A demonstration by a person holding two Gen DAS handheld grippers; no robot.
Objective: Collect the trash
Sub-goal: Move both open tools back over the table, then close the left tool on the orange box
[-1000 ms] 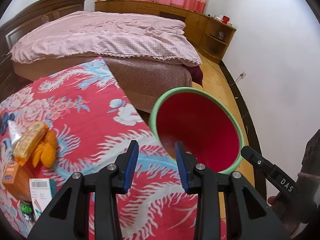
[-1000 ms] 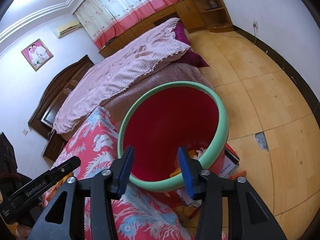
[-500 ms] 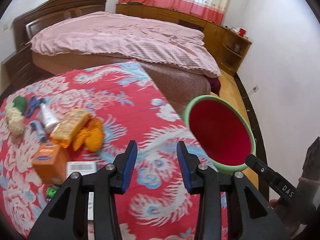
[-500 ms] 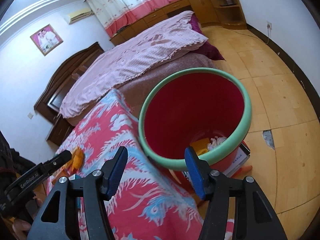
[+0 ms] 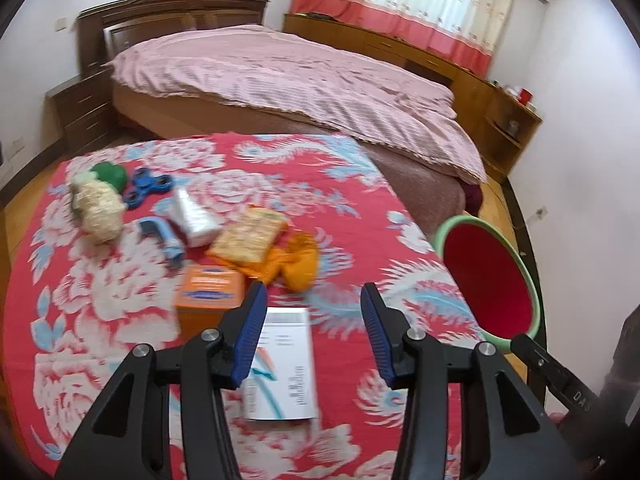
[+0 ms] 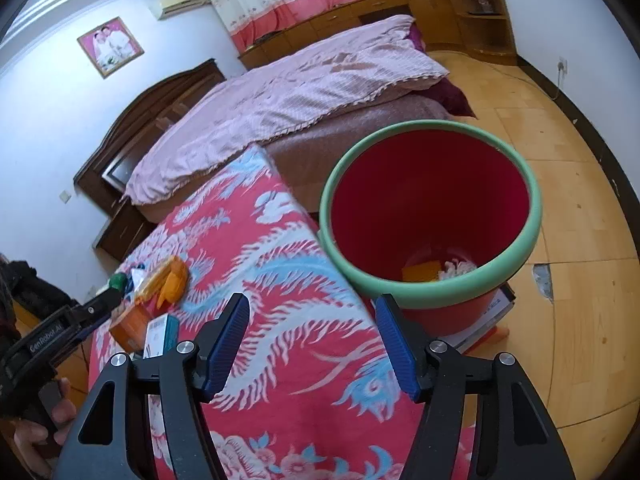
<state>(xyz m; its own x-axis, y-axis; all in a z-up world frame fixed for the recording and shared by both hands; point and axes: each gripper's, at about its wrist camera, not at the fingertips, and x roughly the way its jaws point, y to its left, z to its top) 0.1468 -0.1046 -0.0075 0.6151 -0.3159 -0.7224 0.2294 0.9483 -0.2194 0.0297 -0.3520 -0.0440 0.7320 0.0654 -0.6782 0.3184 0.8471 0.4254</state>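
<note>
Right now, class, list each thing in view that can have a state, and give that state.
Left claw: opening, nothing between its fingers.
Right claw: opening, nothing between its fingers.
Red bin: upright beside the table, some trash at the bottom.
White box: lying flat on the tablecloth.
Orange box: closed.
White tube: lying down.

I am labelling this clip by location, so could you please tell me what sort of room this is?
A home bedroom, most likely. A large bed with a pink quilt and a dark wooden headboard fills the room, curtains hang over low wooden cabinets, and a framed photo hangs on the wall.
</note>
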